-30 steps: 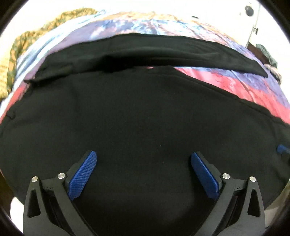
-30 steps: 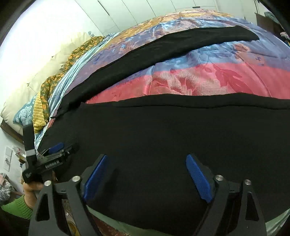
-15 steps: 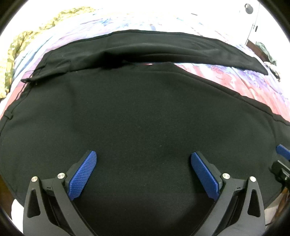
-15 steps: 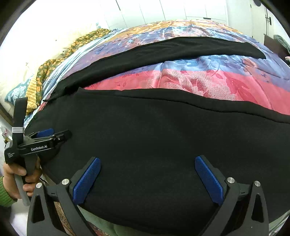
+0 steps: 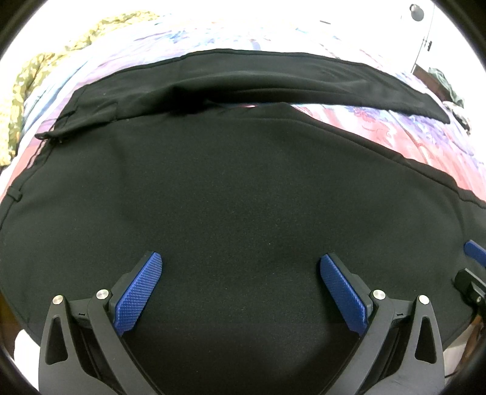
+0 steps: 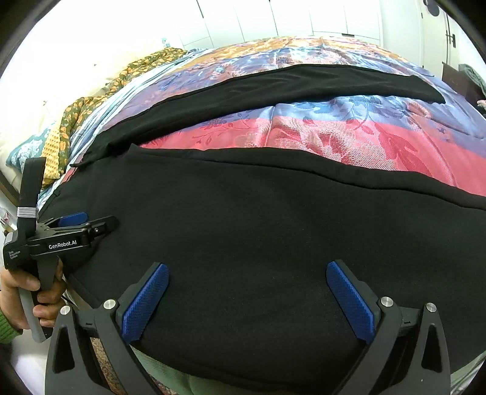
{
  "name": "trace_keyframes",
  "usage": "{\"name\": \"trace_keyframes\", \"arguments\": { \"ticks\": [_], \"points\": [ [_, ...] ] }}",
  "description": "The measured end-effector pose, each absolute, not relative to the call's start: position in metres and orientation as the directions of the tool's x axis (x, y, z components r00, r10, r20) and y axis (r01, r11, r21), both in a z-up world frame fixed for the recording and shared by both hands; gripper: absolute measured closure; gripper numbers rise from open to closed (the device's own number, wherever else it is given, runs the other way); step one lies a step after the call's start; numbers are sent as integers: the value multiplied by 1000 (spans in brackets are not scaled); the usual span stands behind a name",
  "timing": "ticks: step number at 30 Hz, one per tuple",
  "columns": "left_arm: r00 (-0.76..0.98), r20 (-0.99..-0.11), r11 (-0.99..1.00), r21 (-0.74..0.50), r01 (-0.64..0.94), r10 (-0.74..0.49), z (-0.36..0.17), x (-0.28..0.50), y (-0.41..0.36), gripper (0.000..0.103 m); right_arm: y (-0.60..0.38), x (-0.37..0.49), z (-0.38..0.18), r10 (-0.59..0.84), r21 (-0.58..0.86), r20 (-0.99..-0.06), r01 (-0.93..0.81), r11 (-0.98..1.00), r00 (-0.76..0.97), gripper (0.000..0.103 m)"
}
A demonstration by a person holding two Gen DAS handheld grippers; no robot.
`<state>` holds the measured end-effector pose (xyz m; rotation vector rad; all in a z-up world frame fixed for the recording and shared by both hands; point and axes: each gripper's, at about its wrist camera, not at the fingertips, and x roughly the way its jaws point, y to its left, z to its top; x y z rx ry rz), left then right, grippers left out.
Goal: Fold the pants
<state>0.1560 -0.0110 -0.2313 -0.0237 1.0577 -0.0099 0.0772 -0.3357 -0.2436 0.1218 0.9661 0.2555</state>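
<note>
Black pants [image 5: 237, 194] lie spread flat on a bed, the near leg filling the foreground and the far leg [image 5: 273, 82] stretching across behind it. In the right wrist view the same pants [image 6: 273, 231] show both legs apart, with bedspread between them. My left gripper [image 5: 241, 288] hovers open over the near leg close to the waistband, nothing between its blue pads. My right gripper [image 6: 247, 297] is open too, over the near leg by the bed's front edge. The left gripper [image 6: 88, 226] also appears at the left of the right wrist view, held by a hand [image 6: 18, 291].
A floral bedspread [image 6: 334, 133] in pink, blue and orange covers the bed. Patterned pillows [image 6: 73, 112] lie at the far left. White cupboard doors [image 6: 303, 18] stand behind the bed. Dark furniture with clothes [image 6: 467, 79] sits at the far right.
Both grippers have drawn in lower and closer over the near leg, so the pants fill more of each view. Both stay open, and the pants have not moved.
</note>
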Motion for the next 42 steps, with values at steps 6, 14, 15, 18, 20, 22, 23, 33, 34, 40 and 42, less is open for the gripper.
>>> {"name": "trace_keyframes", "arguments": {
  "ticks": [6,14,15,18,20,22,23,33,34,40,42],
  "points": [
    [492,-871,1000,-23,-3,-18,-232,155,-11,1,-336,78,-244,267,213,-797,-162,964,542,0],
    [494,-870,1000,-21,-3,-17,-231,155,-10,1,-335,79,-244,266,211,-796,-163,964,543,0],
    [494,-869,1000,-20,-3,-16,-231,154,-10,1,-335,79,-243,265,208,-796,-164,964,544,0],
    [495,-869,1000,-16,-2,-13,-231,155,-10,1,-337,81,-238,263,211,-801,-157,965,539,0],
    [495,-869,1000,-16,-2,-13,-231,155,-10,1,-347,82,-230,274,259,-799,-105,960,536,0],
    [495,-869,1000,-16,-3,-12,-231,155,-10,1,-367,79,-222,291,330,-783,-28,943,550,0],
    [496,-868,1000,-15,-3,-11,-231,155,-10,1,-377,77,-220,289,357,-777,13,934,559,0],
    [517,-856,998,-48,-45,-17,-188,160,6,1,-465,61,-185,156,434,-749,298,850,644,1],
    [540,-842,997,-57,-56,-17,-178,163,13,1,-464,64,-178,159,436,-743,290,852,650,1],
    [605,-792,977,-59,-203,78,-146,233,77,1,-410,139,-139,285,453,-702,100,886,653,0],
    [595,-792,958,-47,-284,137,-153,259,107,1,-379,169,-130,335,443,-691,9,897,641,0]
  ]
}}
